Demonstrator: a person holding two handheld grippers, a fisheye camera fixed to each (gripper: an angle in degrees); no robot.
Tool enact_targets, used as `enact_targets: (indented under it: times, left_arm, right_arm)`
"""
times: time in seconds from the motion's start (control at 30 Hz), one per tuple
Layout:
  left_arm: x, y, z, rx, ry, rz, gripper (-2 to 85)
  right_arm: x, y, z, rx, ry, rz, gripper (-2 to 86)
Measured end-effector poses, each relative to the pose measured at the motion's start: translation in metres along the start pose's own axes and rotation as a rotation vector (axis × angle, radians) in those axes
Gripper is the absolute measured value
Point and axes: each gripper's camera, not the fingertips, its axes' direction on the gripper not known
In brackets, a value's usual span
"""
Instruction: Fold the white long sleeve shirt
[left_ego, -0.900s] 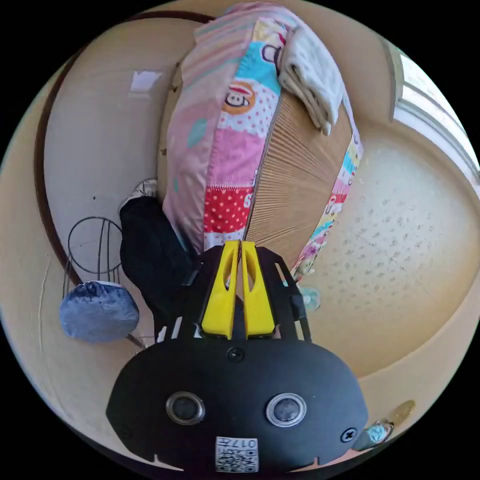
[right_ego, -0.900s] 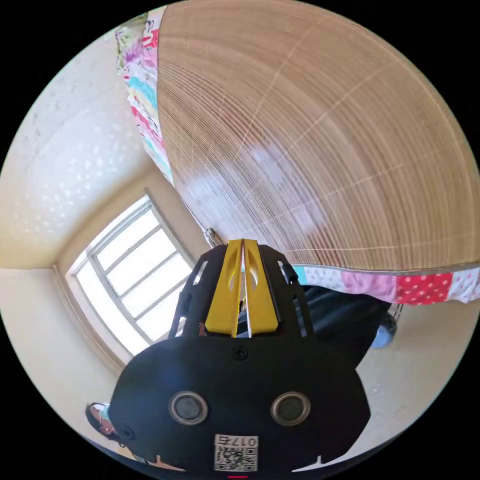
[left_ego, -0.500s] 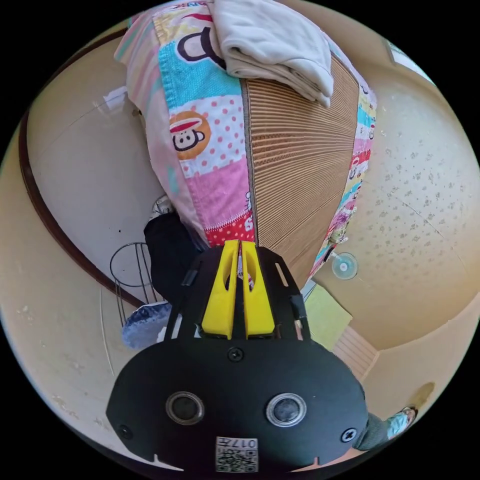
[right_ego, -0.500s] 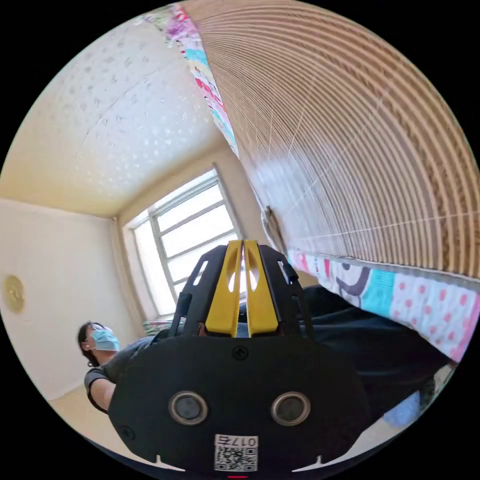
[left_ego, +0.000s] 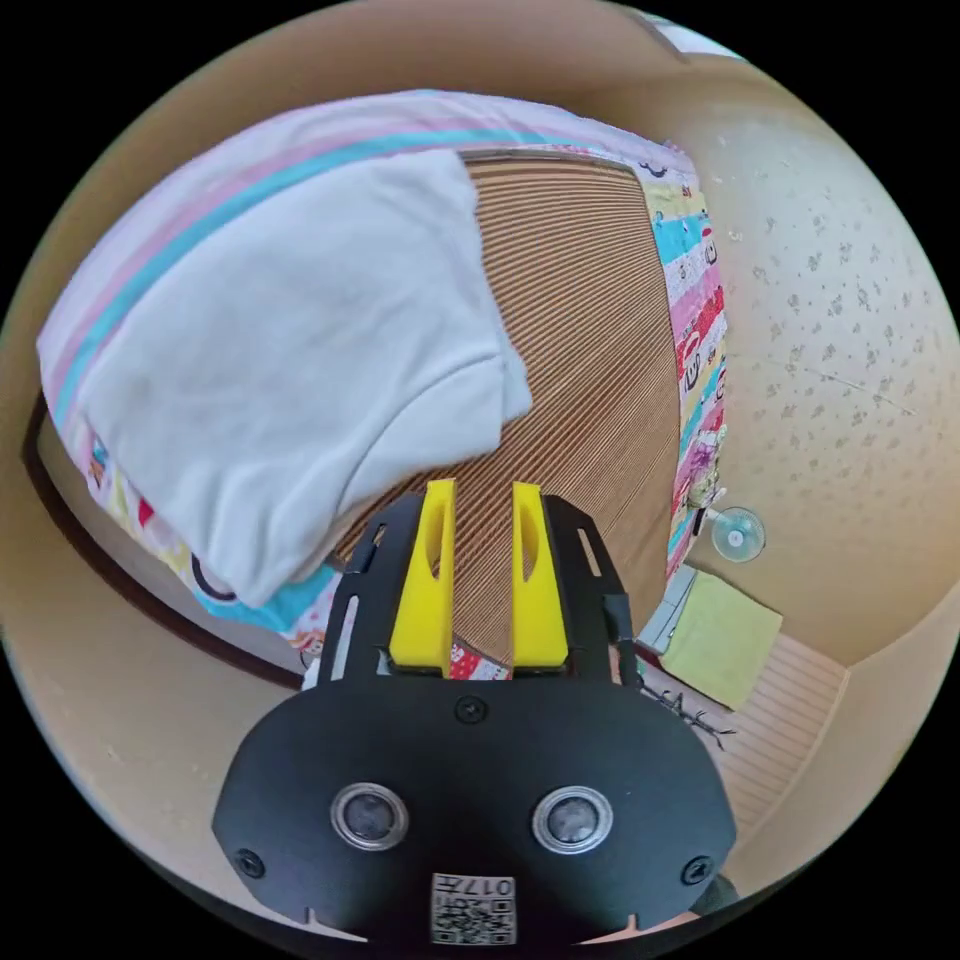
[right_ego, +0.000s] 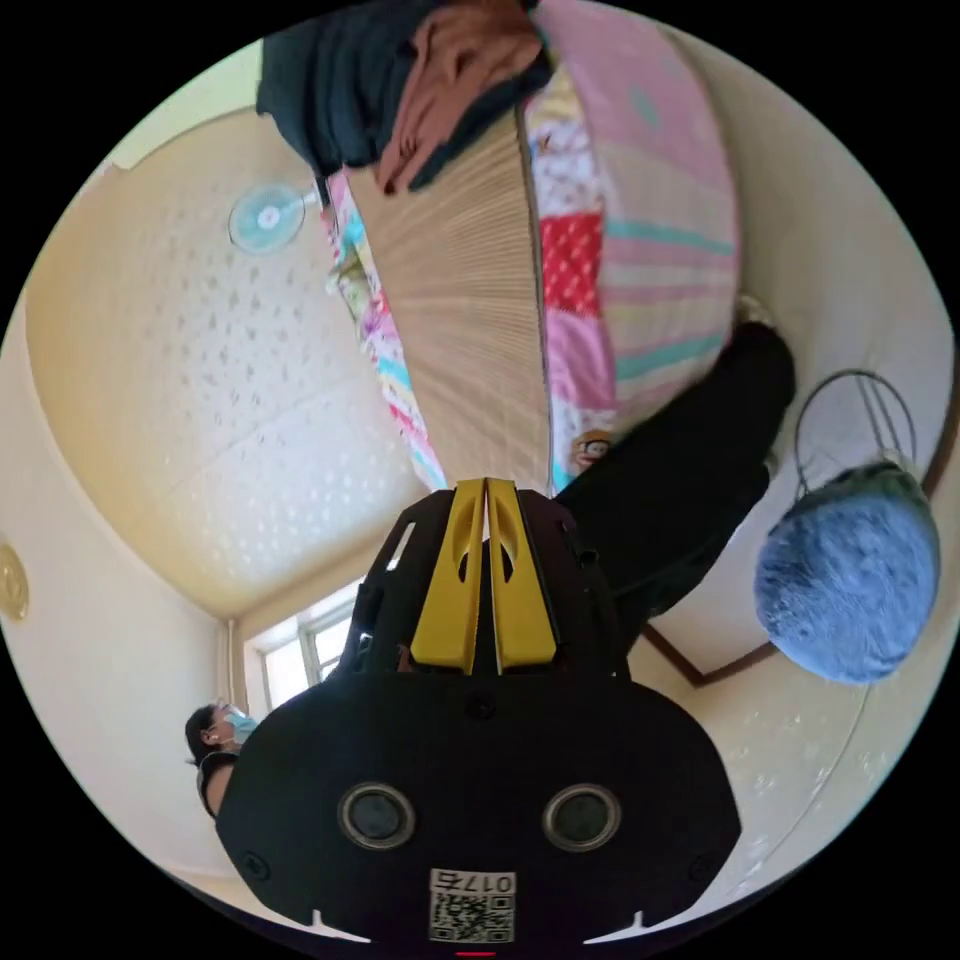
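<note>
The white long sleeve shirt (left_ego: 280, 370) lies folded in a thick bundle on the ribbed woven mat (left_ego: 590, 350) of a bed, reaching over the patchwork sheet edge (left_ego: 700, 330). My left gripper (left_ego: 482, 490) is just off the shirt's nearer edge, its yellow jaws open and holding nothing. In the right gripper view my right gripper (right_ego: 485, 485) is shut and holds nothing, pointing along the same mat (right_ego: 470, 330).
A heap of dark and brown clothes (right_ego: 420, 80) sits at the mat's far end. A person's black trouser leg (right_ego: 680, 470) stands beside the bed, by a blue fuzzy thing (right_ego: 845, 580) and a wire frame (right_ego: 860, 410). Another person (right_ego: 215, 740) is near the window (right_ego: 310, 640). A fan (left_ego: 738, 533) also shows.
The left jaws have opened. Both cameras have swung round: the shirt is now much closer in the left gripper view, and the right gripper view has turned towards the clothes heap.
</note>
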Motion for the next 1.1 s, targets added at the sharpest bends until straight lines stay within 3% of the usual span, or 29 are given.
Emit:
enact_targets:
  times: [0.2,0.27,0.33,0.43,0.53,0.7,0.9,0.97,1.03,1.1]
  left_arm:
    - [0.086,-0.097,0.035,-0.126,-0.222,0.167,10.7]
    - [0.087,-0.117,0.096,-0.31,-0.24,0.144,12.3]
    - [0.081,-0.116,0.138,-0.361,-0.25,0.097,11.3]
    - [0.077,-0.092,0.153,-0.135,-0.332,0.03,3.7]
    - [0.064,-0.069,0.169,0.003,-0.232,-0.01,1.2]
    - [0.057,-0.045,0.222,-0.105,-0.205,0.096,0.0]
    - [0.04,0.002,0.312,-0.445,-0.151,0.224,0.4]
    - [0.04,0.022,0.354,-0.653,-0.242,0.294,2.2]
    - [0.046,0.034,0.376,-0.734,-0.312,0.367,5.3]
    - [0.057,0.043,0.383,-0.678,-0.344,0.424,8.2]
  right_arm:
    - [-0.013,0.055,-0.04,0.325,-0.188,-0.083,0.4]
    - [-0.01,0.065,-0.029,0.417,-0.268,-0.083,0.3]
    - [-0.008,0.068,-0.014,0.466,-0.349,-0.087,0.3]
    - [-0.007,0.065,0.014,0.54,-0.472,-0.086,0.3]
    - [-0.014,0.047,0.042,0.583,-0.564,-0.1,0.3]
    - [-0.042,-0.008,0.097,0.425,-0.503,-0.124,0.2]
    - [-0.071,-0.075,0.177,0.215,-0.506,-0.151,0.3]
    - [-0.079,-0.097,0.204,0.142,-0.521,-0.16,0.2]
    - [-0.084,-0.111,0.22,0.08,-0.522,-0.17,0.2]
    - [-0.088,-0.121,0.23,0.038,-0.515,-0.187,0.3]
